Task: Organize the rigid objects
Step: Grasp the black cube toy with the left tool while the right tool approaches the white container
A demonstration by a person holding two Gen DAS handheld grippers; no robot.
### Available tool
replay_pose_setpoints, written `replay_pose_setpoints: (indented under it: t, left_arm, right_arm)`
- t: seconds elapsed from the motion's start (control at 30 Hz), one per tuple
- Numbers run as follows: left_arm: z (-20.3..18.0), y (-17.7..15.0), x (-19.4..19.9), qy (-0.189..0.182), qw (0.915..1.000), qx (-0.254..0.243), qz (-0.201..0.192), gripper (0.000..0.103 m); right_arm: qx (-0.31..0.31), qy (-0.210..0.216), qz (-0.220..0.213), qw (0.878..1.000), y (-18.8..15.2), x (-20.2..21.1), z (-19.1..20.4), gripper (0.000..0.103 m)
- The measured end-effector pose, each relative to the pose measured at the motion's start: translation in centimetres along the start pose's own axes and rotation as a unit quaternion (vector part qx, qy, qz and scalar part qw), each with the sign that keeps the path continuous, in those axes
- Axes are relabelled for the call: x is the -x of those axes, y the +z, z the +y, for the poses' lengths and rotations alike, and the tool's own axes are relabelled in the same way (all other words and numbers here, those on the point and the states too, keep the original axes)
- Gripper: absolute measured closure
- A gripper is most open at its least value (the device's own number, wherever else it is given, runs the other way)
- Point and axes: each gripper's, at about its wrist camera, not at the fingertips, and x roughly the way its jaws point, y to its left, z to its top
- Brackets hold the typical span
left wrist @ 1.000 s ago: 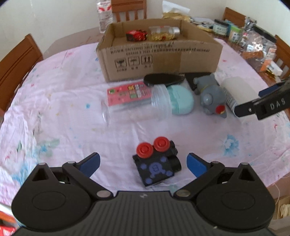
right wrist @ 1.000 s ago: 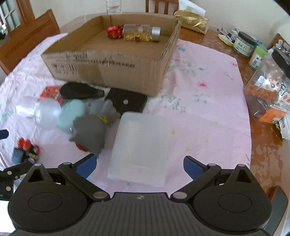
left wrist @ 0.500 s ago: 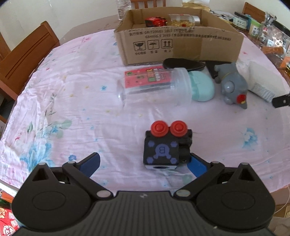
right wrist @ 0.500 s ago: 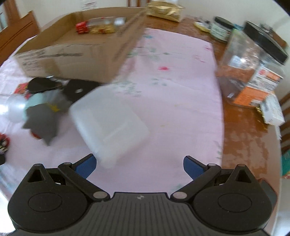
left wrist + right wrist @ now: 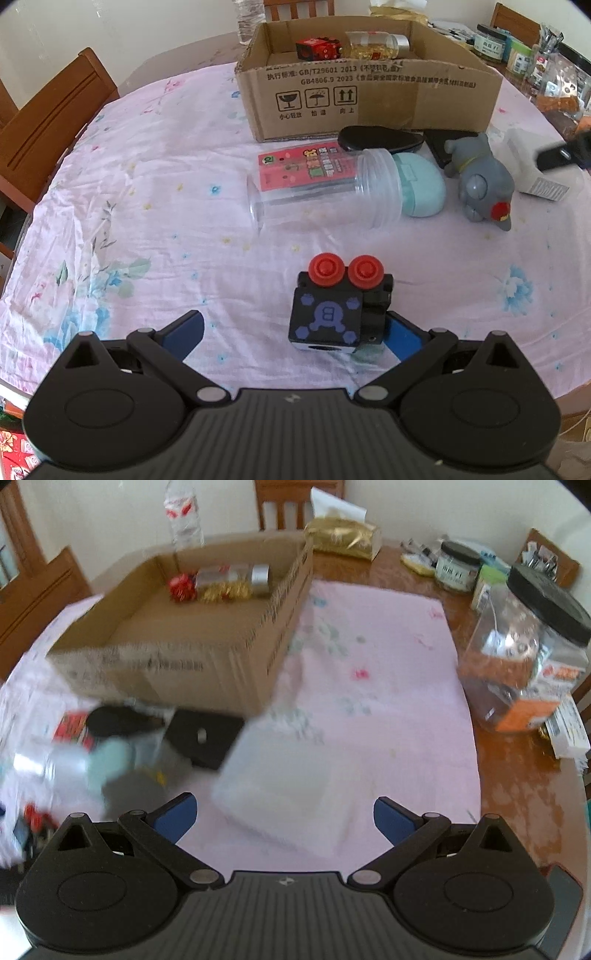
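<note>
A black toy block with two red knobs [image 5: 341, 306] lies on the pink cloth between the fingers of my open left gripper [image 5: 295, 328], against the right finger. Beyond it lie a clear jar with a red label [image 5: 325, 192], a mint case [image 5: 419, 184], a grey toy [image 5: 480, 184] and a black oval thing [image 5: 380, 138]. The cardboard box [image 5: 369, 92] holds a red block and a gold-filled jar. My right gripper [image 5: 286, 814] is open just before a white plastic box [image 5: 284, 797]; that view is blurred.
Wooden chairs [image 5: 51, 122] stand at the left and far side. Jars and packets [image 5: 524, 657] crowd the bare table at the right, and a gold tissue pack [image 5: 341, 539] lies behind the box. A black square plate [image 5: 207, 738] lies by the white box.
My left gripper has closed in on the black toy block, which now sits between its fingers. My right gripper has swung about in front of the white box and now faces the cardboard box.
</note>
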Motion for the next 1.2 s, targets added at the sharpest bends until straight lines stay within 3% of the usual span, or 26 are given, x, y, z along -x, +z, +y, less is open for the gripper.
replay_pose_setpoints:
  t: [0.2, 0.43, 0.57, 0.7, 0.77, 0.93, 1.2]
  left_arm:
    - [0.1, 0.0, 0.0, -0.009, 1.0000, -0.001, -0.005, 0.002]
    - [0.6, -0.6, -0.4, -0.023, 0.9995, 0.023, -0.002, 0.001]
    - [0.8, -0.8, -0.6, -0.032, 0.9981, 0.053, 0.000, 0.001]
    - [0.2, -1.2, -0.3, -0.034, 0.9983, 0.046, -0.010, 0.002]
    - [-0.1, -1.3, 0.0, -0.040, 0.9984, 0.036, -0.015, 0.005]
    - [-0.1, -1.0, 0.5, -0.064, 0.9974, 0.013, -0.031, 0.034]
    - [-0.4, -0.6, 0.6, -0.080, 0.9958, -0.027, -0.035, 0.052]
  right_arm:
    - [-0.015, -0.048, 0.011, 0.999, 0.8, -2.1, 0.6, 0.000]
    - [-0.017, -0.052, 0.062, 0.997, -1.1, -3.3, -1.6, 0.000]
    - [-0.002, -0.046, 0.054, 0.997, -1.3, -3.4, -1.7, 0.000]
    - [0.009, -0.040, 0.050, 0.998, -1.3, -3.3, -1.7, 0.000]
    - [0.010, -0.039, 0.046, 0.998, -1.4, -3.3, -1.7, 0.000]
    - [0.012, -0.039, 0.033, 0.999, -1.8, -3.0, -1.6, 0.000]
    - [0.014, -0.038, 0.020, 0.999, -2.3, -2.7, -1.6, 0.000]
